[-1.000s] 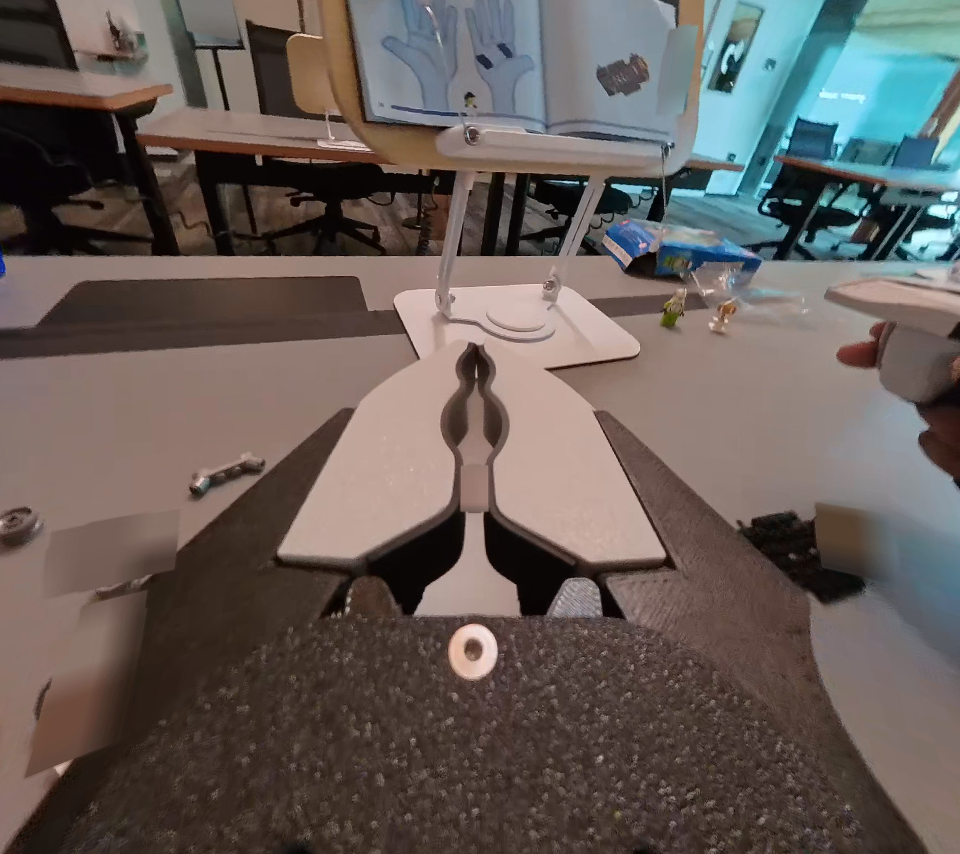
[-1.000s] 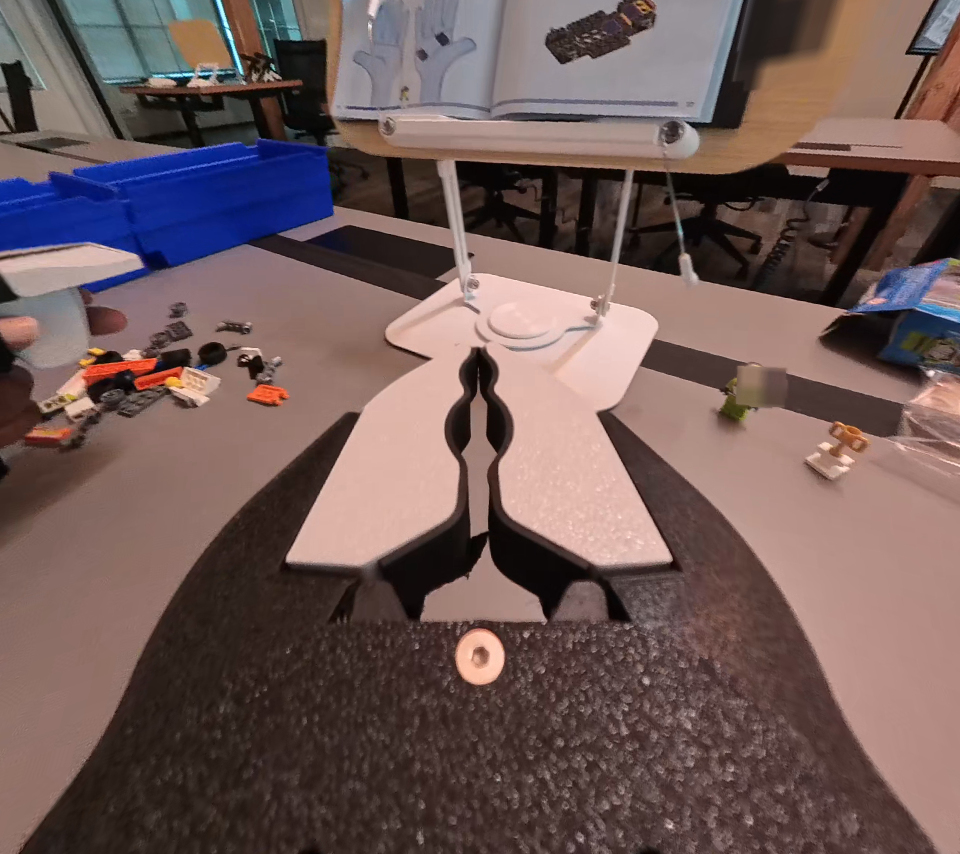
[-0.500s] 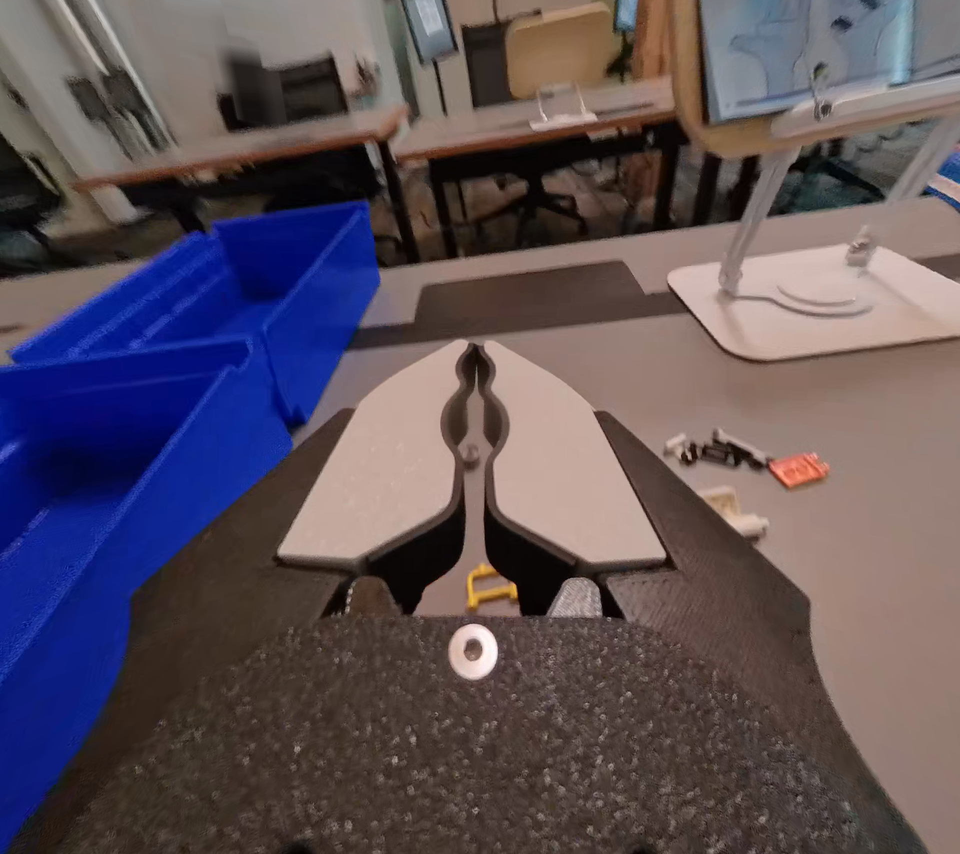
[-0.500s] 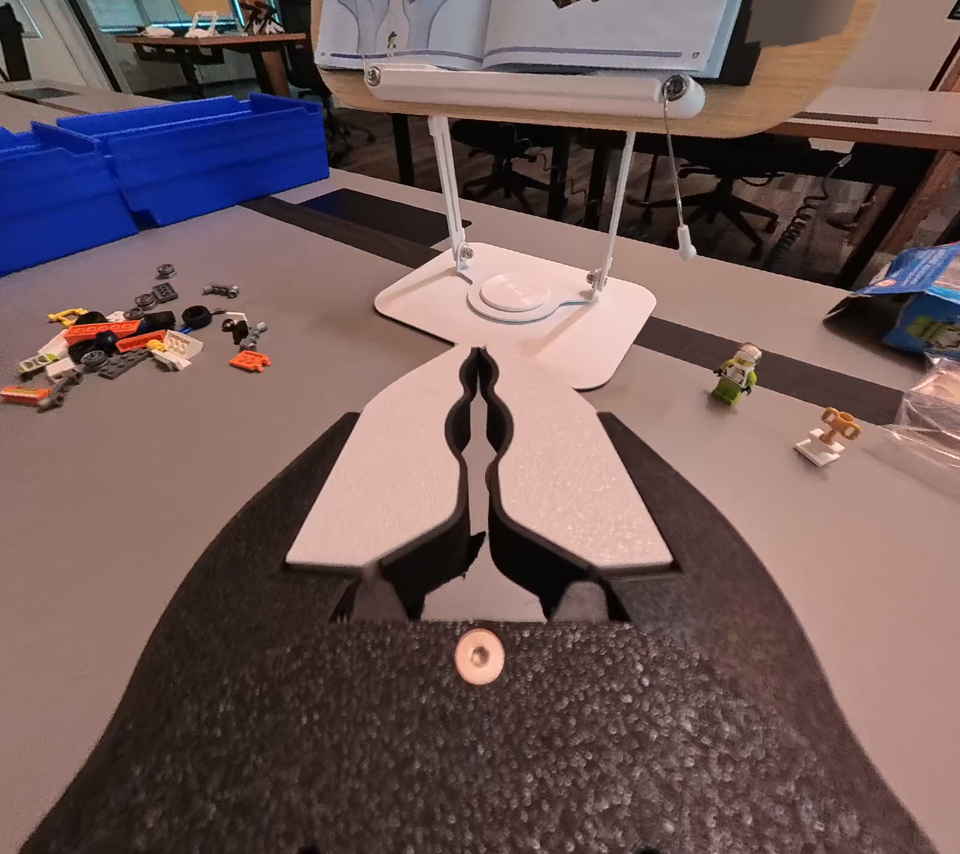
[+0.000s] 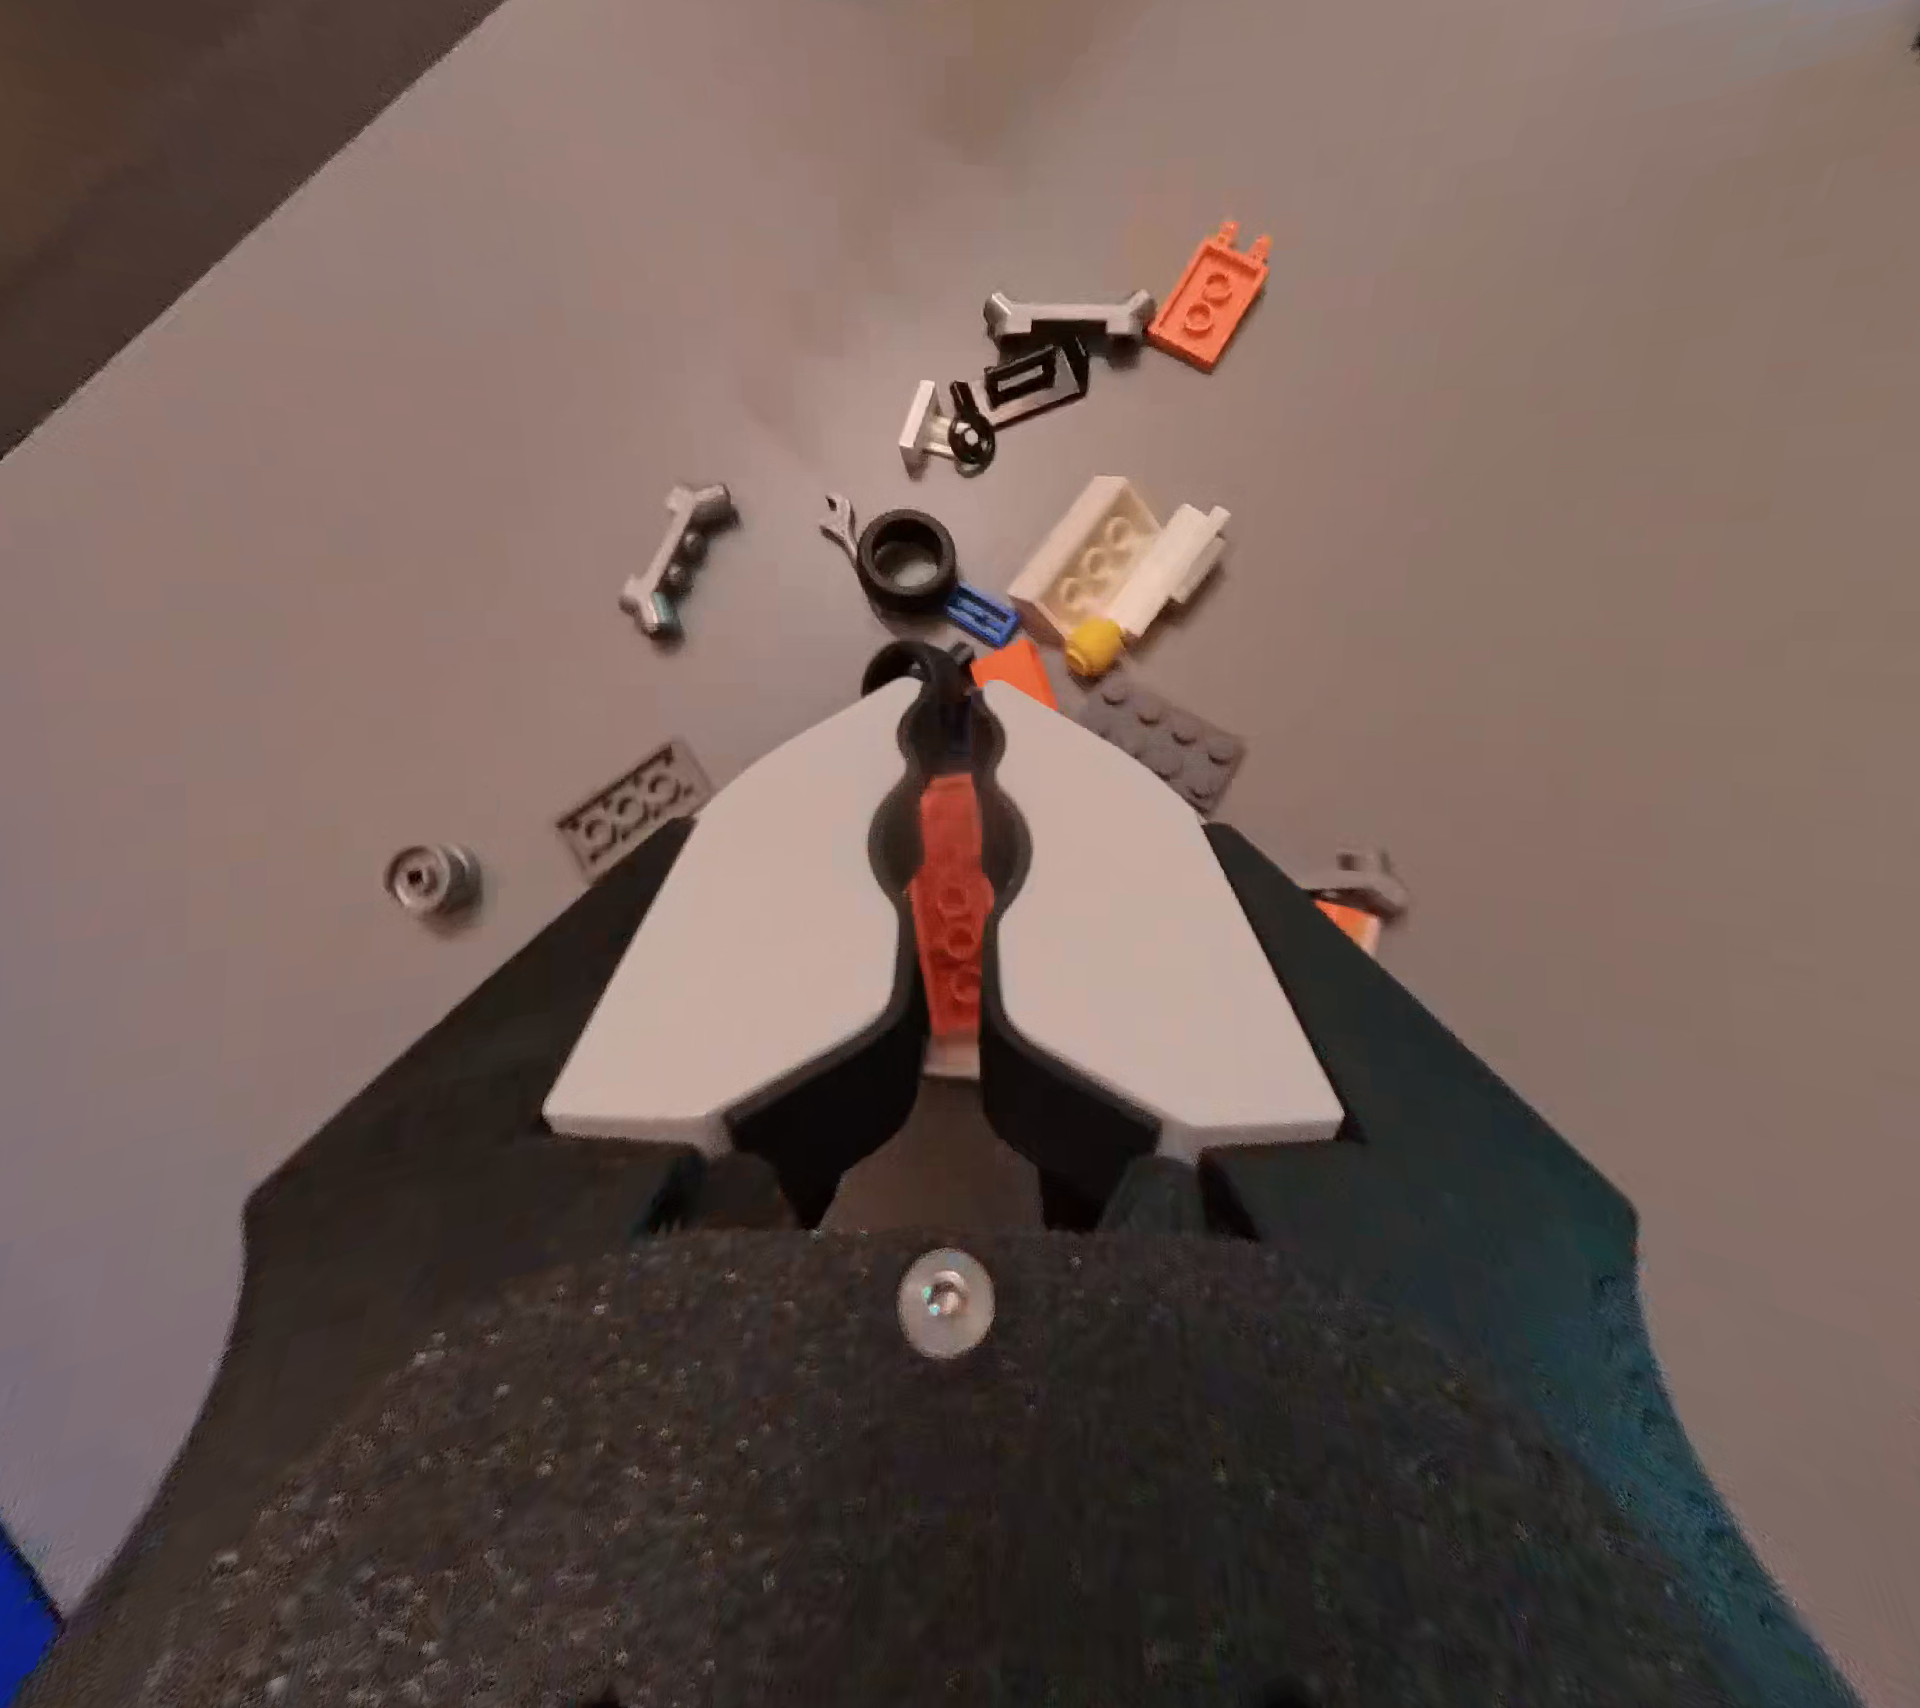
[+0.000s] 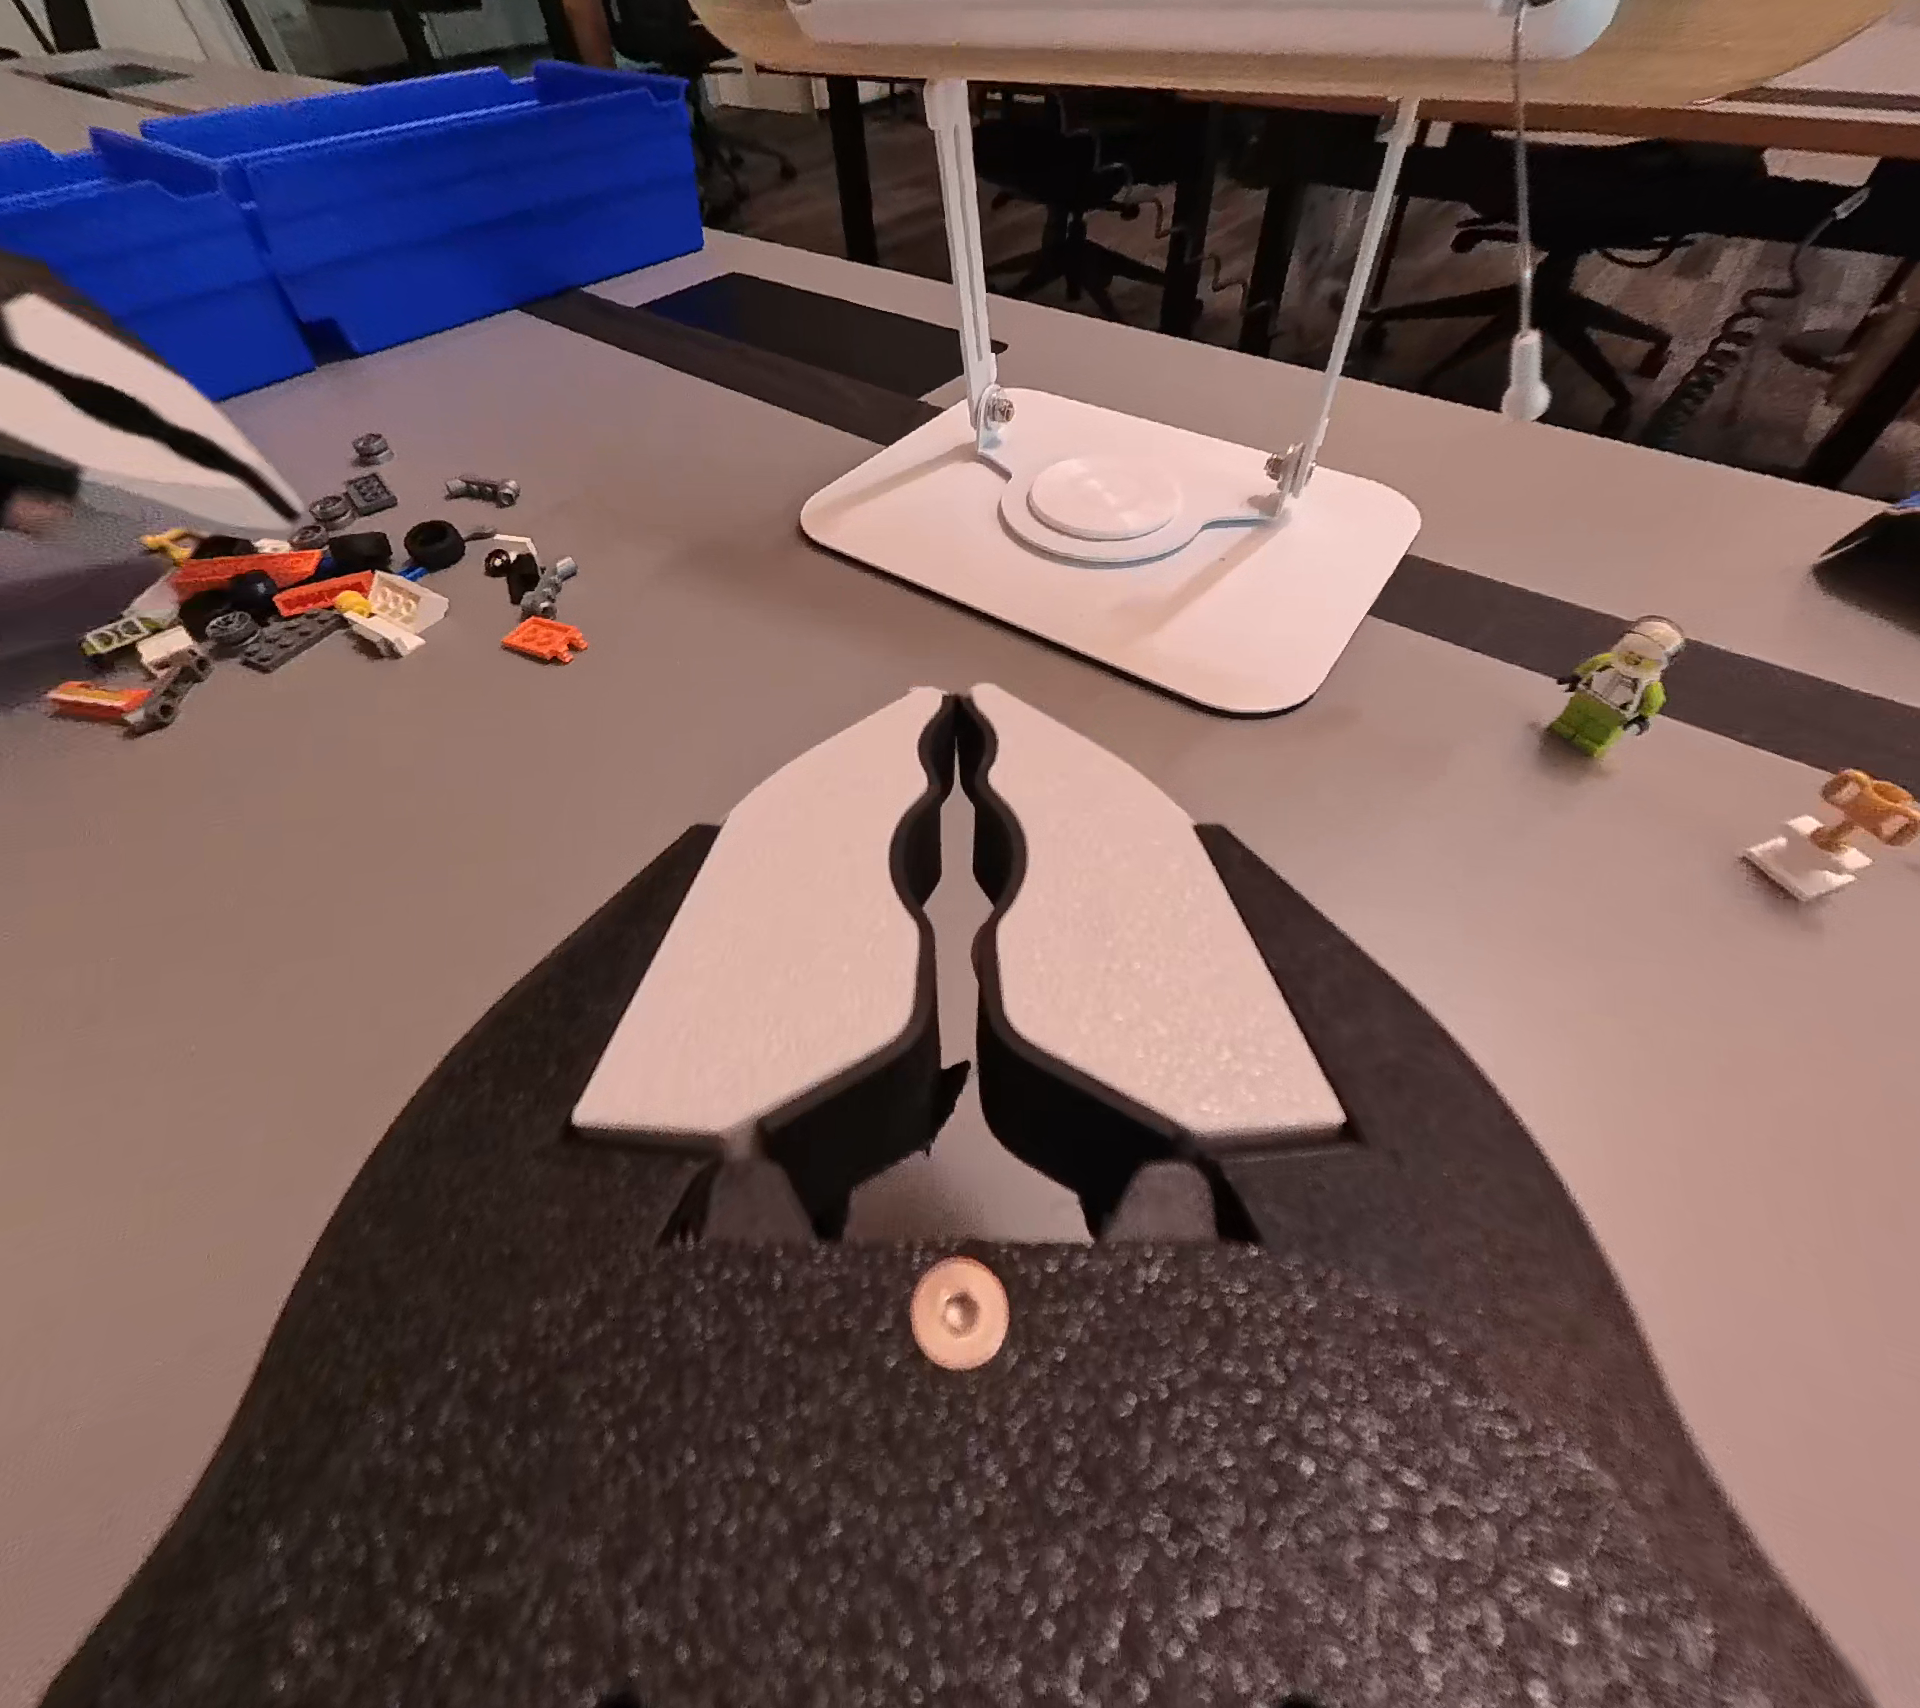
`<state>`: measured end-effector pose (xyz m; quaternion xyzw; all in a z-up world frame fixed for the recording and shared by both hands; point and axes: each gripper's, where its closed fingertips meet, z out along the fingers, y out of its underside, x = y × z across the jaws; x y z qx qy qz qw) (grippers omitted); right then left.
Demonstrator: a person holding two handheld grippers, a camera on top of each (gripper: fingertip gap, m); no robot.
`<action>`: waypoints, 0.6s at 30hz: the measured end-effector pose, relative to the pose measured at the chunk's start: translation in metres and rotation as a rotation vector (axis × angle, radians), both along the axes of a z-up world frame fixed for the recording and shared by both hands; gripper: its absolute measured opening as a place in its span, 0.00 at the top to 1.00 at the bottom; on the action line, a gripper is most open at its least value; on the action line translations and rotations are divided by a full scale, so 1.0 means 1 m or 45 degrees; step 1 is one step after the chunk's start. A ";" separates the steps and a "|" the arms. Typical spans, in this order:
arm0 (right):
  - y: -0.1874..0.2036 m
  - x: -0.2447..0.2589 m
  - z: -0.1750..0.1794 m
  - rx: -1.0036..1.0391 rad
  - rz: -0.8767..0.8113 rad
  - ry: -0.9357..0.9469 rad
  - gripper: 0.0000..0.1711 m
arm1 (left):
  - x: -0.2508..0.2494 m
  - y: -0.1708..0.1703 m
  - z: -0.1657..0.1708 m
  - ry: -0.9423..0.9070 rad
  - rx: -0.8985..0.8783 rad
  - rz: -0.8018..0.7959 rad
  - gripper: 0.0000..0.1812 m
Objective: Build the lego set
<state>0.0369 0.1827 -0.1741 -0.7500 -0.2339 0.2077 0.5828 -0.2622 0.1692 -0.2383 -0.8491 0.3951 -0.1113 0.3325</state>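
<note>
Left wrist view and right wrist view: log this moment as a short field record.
surface: grey table
left gripper: above the brick pile, pointing down, nearly shut, holding nothing visible
below left gripper: long orange plate seen through the gap, black tyre just ahead
right gripper: shut, empty, over bare table facing the book stand
brick pile: loose, left of the stand
blue bins: behind the pile
minifigure: upright, right of the stand
trophy: near the minifigure
build status: no assembly visible
</note>
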 end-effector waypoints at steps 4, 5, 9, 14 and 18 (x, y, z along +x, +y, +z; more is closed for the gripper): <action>0.000 0.000 -0.004 -0.010 0.005 -0.018 1.00 | -0.004 0.010 -0.020 0.191 -0.099 -0.074 0.85; 0.000 0.000 -0.004 -0.014 0.006 -0.019 1.00 | -0.001 0.012 -0.020 0.184 -0.098 -0.090 0.85; 0.001 0.001 -0.006 -0.030 0.008 -0.014 1.00 | -0.008 0.022 -0.018 0.242 -0.081 -0.071 0.89; 0.001 0.000 -0.008 -0.053 0.016 0.001 1.00 | -0.025 0.037 -0.003 0.242 -0.036 -0.015 0.89; 0.000 -0.003 -0.011 -0.079 0.033 0.006 1.00 | -0.047 0.050 -0.007 0.325 -0.065 0.028 0.89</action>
